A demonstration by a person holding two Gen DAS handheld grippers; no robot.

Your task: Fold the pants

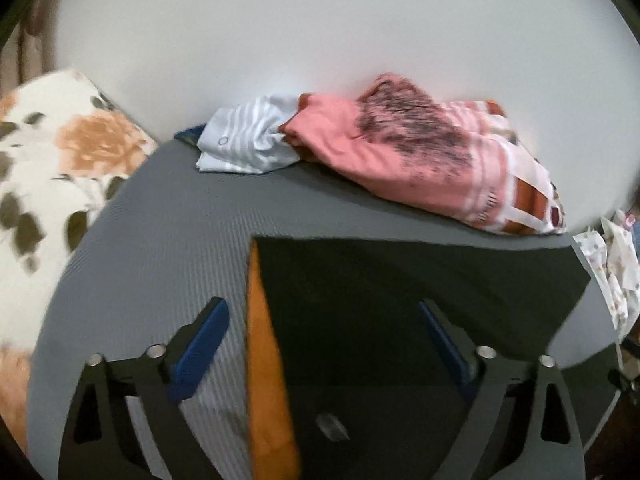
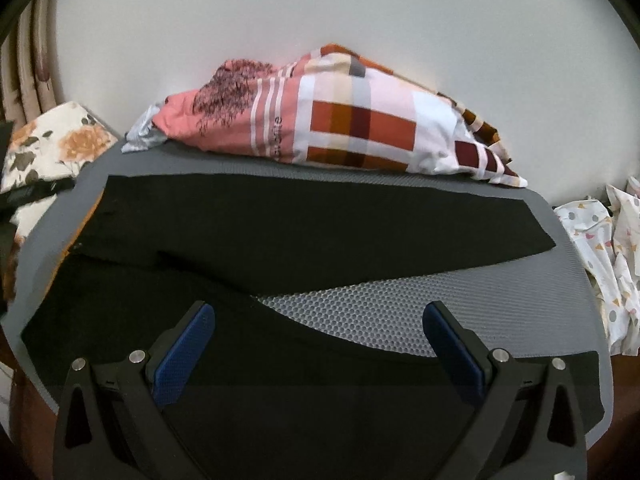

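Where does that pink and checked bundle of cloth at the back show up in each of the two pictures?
Left wrist view: the pink and checked cloth bundle lies upper right of centre, against the white wall.
Right wrist view: the bundle sits top centre, behind the black pants.
Shared landmark: the white pillow with orange flowers, at the left in both views.

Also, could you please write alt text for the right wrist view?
Black pants lie spread on a grey mat, legs apart, with the open right claw above the nearer leg. A checked pink and orange bundle of cloth sits behind, against a white wall.
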